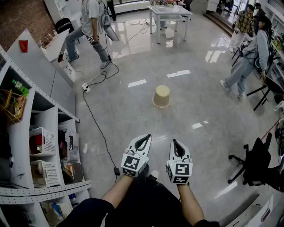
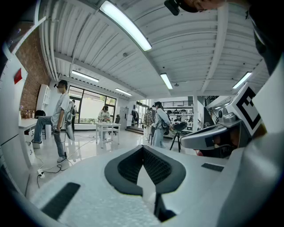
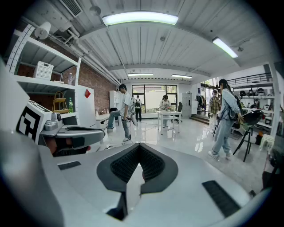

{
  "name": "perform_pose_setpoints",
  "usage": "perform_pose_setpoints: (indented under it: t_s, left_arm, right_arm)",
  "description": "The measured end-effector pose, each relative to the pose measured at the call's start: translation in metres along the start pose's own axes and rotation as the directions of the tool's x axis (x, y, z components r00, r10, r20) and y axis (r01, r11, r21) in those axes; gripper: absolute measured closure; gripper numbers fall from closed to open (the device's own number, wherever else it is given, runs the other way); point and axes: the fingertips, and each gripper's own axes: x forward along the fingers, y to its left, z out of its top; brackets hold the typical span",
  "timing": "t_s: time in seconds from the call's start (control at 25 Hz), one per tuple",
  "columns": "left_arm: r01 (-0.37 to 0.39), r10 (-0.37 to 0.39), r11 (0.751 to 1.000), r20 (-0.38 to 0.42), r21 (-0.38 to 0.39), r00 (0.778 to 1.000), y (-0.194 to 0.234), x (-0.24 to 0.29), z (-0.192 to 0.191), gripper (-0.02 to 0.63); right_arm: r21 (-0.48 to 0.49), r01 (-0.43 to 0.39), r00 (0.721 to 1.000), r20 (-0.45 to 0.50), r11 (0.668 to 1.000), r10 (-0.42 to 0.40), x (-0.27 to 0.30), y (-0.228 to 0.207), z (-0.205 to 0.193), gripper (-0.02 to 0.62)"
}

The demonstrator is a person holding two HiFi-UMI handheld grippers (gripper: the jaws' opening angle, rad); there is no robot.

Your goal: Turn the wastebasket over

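A glossy pale grey floor spreads across one open room. White shelving runs well to the left of the wastebasket, and one white table stands far beyond it. Three other people show: a person in a light top beyond the wastebasket to its left, and a person in grey and a person in plaid well to its right. One black office chair sits nearer and to its right. One black cable trails left of it. The single beige wastebasket stands alone, narrow end up, wide rim on the floor. Well short of it, the left gripper and right gripper sit side by side, each with jaws pressed together on nothing.
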Motion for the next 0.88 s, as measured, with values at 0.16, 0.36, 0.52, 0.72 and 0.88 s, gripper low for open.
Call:
perform_pose_setpoints:
  t_s: [0.16,0.36,0.52,0.72,0.88]
  left_arm:
    - [-0.001,0.001,1.000,-0.005,0.010,1.000,-0.002,0.001,0.001,0.598]
    - [0.001,-0.001,1.000,0.000,0.008,1.000,-0.001,-0.001,-0.001,0.598]
    - [-0.007,0.007,1.000,0.005,-0.005,1.000,0.002,-0.004,0.000,0.598]
    - [-0.006,0.006,1.000,-0.002,0.002,1.000,0.000,-0.004,-0.004,0.598]
    - [-0.006,0.006,1.000,-0.008,0.002,1.000,0.001,-0.007,-0.006,0.598]
  right_arm:
    - [0.012,0.004,1.000,0.001,1.000,-0.004,0.000,0.001,-0.003,0.586]
    - [0.042,-0.002,0.999,0.035,0.999,0.001,-0.003,0.003,0.000,0.586]
    - [0.047,-0.005,0.999,0.037,0.999,0.003,-0.002,0.008,0.001,0.584]
    - [0.049,-0.019,1.000,0.022,0.999,0.018,-0.001,0.010,-0.004,0.584]
    - [0.055,-0.034,0.999,0.013,0.998,0.034,0.000,0.016,-0.006,0.584]
